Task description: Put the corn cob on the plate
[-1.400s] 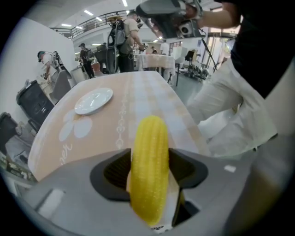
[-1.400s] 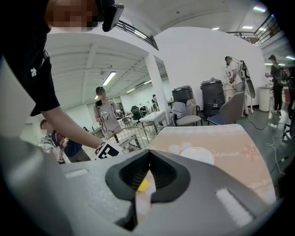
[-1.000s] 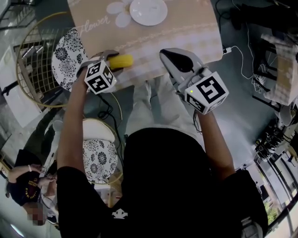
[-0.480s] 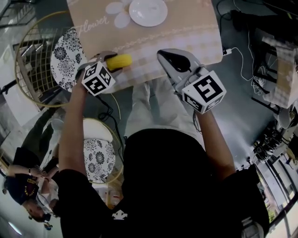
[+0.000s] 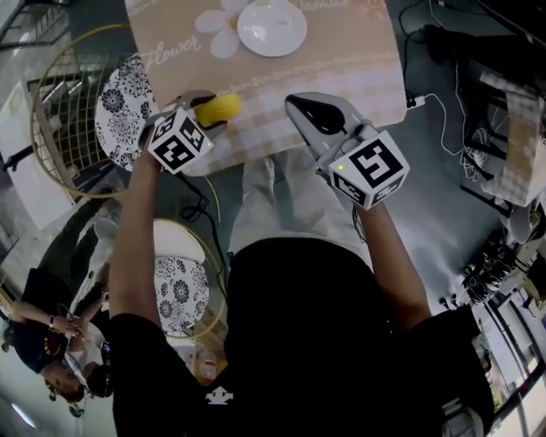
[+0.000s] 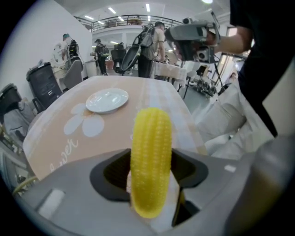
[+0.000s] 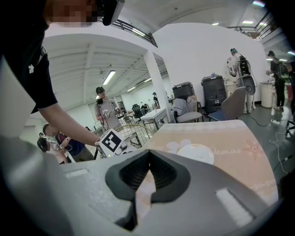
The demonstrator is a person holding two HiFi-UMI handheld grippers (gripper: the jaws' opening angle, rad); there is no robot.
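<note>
Your left gripper (image 5: 205, 111) grips the knobbly yellow corn cob (image 6: 150, 159) over the near table edge. The smooth round white plate (image 5: 272, 26) sits farther in. Your right gripper (image 7: 148, 171) is closed, holding nothing.

Open lab hall: strip lights (image 7: 109, 77), mezzanine railing (image 6: 133, 19), bins (image 7: 213, 92), office chairs (image 7: 233, 105).

The plate (image 5: 272, 24) is sitting on the far middle of the table (image 5: 341, 51), well apart from both grippers. The corn cob (image 5: 220, 108) is sitting between the left gripper's (image 5: 205, 107) jaws over the table's near left edge. The right gripper (image 5: 305, 109) is hovering to its right over the near edge, and a chair (image 5: 124, 98) is standing left of the table.
</note>
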